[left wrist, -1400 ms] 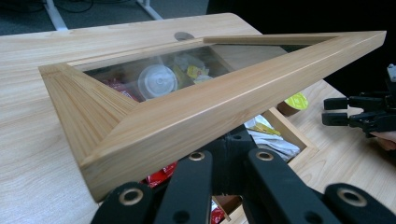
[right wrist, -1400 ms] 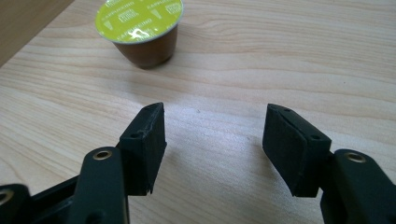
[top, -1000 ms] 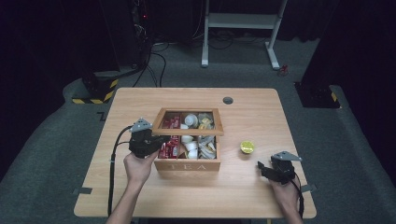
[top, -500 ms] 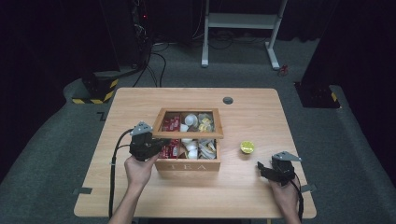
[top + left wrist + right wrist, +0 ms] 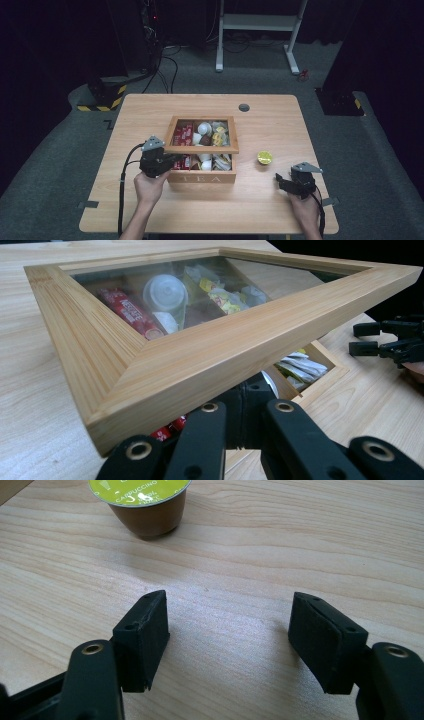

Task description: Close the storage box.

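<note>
A wooden tea box stands mid-table with its glass-paned lid tilted up off it. My left gripper is at the lid's front left corner. In the left gripper view its jaws meet, shut, under the lid's frame, which hides the fingertips. Red packets, a white capsule and sachets show through the glass. My right gripper rests near the right front of the table; its jaws have just been opening and stand open with nothing between them. A green-lidded coffee capsule stands ahead of it.
The capsule stands alone on the table right of the box. A round dark grommet sits near the far edge. The left gripper's cable trails along the forearm. The right gripper also shows beyond the box in the left gripper view.
The right gripper's jaws have spread apart while that hand stayed put. The left hand and the raised lid have barely shifted.
</note>
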{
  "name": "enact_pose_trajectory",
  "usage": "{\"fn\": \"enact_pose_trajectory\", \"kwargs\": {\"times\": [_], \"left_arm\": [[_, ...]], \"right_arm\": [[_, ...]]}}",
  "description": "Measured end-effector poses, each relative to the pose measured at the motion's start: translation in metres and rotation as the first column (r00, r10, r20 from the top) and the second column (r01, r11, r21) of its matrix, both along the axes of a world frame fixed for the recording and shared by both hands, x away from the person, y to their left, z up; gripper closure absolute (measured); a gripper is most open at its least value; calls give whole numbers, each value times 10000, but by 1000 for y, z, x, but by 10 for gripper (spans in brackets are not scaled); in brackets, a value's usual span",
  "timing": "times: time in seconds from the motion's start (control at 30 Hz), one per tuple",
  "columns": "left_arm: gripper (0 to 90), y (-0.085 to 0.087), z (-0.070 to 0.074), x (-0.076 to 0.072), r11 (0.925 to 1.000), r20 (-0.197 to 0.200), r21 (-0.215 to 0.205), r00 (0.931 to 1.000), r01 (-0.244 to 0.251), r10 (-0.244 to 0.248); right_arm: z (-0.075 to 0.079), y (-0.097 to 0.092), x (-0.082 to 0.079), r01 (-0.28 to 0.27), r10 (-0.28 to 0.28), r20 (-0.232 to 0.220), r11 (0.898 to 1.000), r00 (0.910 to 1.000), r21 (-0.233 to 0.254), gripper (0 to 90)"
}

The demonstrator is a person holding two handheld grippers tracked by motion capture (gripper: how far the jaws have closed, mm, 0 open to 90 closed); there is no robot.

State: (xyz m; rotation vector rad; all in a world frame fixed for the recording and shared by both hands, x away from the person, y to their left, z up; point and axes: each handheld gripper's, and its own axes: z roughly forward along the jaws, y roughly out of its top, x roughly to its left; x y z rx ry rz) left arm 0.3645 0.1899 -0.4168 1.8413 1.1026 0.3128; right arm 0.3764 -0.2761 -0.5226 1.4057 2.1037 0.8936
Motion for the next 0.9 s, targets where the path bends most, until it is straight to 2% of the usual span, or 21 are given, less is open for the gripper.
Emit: {"fn": "enact_pose_trajectory", "kwargs": {"times": [0.3,0.7,0.9], "left_arm": [[894,0,-12,-5,9999,-141,-119,9999,18,-20],[892,-1,-21,-8,10000,-127,-13,9999,-44,43],[892,-2,-29,-10,10000,-305,-21,9995,-30,30]], "right_arm": [[0,0,0,-14,14,-1,10000,10000,1,326],[0,0,0,-11,11,-5,10000,10000,5,326],[0,0,0,-13,13,-3,10000,10000,3,325]]}}
